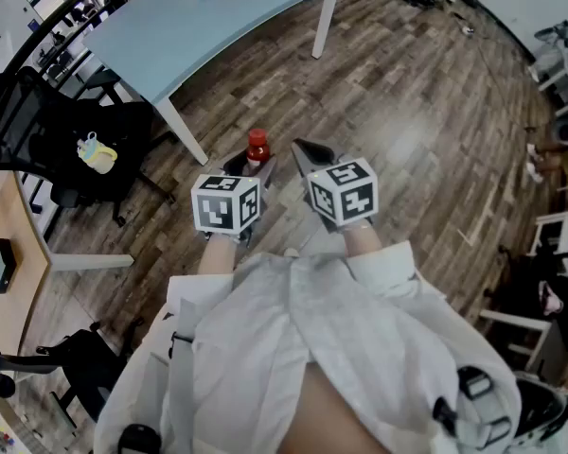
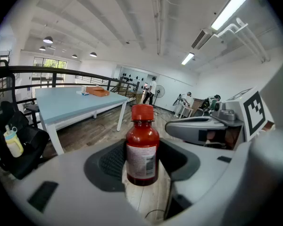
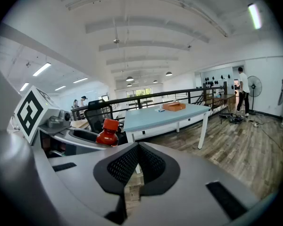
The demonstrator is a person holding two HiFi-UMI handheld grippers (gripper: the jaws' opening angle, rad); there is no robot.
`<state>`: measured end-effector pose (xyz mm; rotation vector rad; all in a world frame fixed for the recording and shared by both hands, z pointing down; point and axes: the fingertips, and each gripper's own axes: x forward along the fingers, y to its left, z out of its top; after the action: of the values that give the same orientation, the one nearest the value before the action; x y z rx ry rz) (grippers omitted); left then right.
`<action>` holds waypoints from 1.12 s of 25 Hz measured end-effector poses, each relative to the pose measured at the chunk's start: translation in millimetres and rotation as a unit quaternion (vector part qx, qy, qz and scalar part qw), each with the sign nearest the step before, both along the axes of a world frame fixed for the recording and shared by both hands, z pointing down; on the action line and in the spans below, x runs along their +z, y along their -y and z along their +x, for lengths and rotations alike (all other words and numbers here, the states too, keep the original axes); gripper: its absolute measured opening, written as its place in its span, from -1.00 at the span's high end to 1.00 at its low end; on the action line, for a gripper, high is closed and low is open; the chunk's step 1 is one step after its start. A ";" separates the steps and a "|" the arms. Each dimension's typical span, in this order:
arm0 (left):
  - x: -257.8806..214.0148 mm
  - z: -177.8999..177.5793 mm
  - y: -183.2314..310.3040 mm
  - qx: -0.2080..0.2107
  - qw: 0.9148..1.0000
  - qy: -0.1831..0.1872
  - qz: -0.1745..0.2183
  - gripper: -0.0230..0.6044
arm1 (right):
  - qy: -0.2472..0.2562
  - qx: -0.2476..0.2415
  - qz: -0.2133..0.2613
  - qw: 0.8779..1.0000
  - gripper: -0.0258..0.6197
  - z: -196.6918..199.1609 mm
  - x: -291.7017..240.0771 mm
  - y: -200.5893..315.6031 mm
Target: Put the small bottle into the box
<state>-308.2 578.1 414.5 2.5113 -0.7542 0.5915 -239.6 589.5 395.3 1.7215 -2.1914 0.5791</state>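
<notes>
Grey-brown wood-plank floor (image 1: 426,130) under a light blue table (image 1: 218,36) with white legs; a black office chair (image 1: 19,116) beside it, black railing (image 2: 37,69) behind, strip lights (image 2: 233,8) on the white ceiling (image 2: 132,22)

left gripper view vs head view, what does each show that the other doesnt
Only the left gripper view: the small bottle's white label, the left tool's pads pressed on its sides, ceiling lights. Only the head view: the person's white sleeves, the left tool's marker cube. Both: the bottle's red cap, the blue table, the orange box, the right tool.
</notes>
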 end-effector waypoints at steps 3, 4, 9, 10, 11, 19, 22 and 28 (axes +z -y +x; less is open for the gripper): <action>2.7 -0.7 7.8 -0.003 1.000 0.002 0.002 0.26 | 0.002 0.002 -0.005 1.000 0.91 2.3 7.2 3.6; 3.5 -0.4 9.4 -0.004 1.000 0.003 0.001 0.26 | 0.003 0.002 -0.007 1.000 0.91 2.6 9.1 4.5; 7.6 4.3 8.8 -0.005 1.000 0.003 -0.003 0.26 | 0.008 -0.006 -0.016 1.000 0.91 3.5 16.4 3.1; 8.2 5.5 8.9 -0.006 1.000 0.003 -0.004 0.26 | 0.010 -0.008 -0.016 1.000 0.91 3.6 17.4 3.0; 8.7 6.8 9.4 -0.007 1.000 0.004 -0.005 0.26 | 0.012 -0.011 -0.015 1.000 0.91 4.0 18.0 3.2; 10.3 26.6 5.6 -0.004 1.000 -0.008 -0.009 0.26 | 0.024 0.001 0.001 1.000 0.91 29.0 15.6 0.5; 14.0 32.5 1.1 -0.007 1.000 -0.009 -0.015 0.26 | 0.025 -0.001 -0.013 1.000 0.91 36.1 27.7 -3.8; 19.6 48.3 2.0 0.006 1.000 -0.003 -0.019 0.26 | 0.027 0.000 -0.021 0.999 0.91 48.4 39.6 1.7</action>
<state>-259.8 576.0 434.1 2.4830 -0.7188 0.5971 -191.2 587.8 434.9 1.7045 -2.1992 0.6755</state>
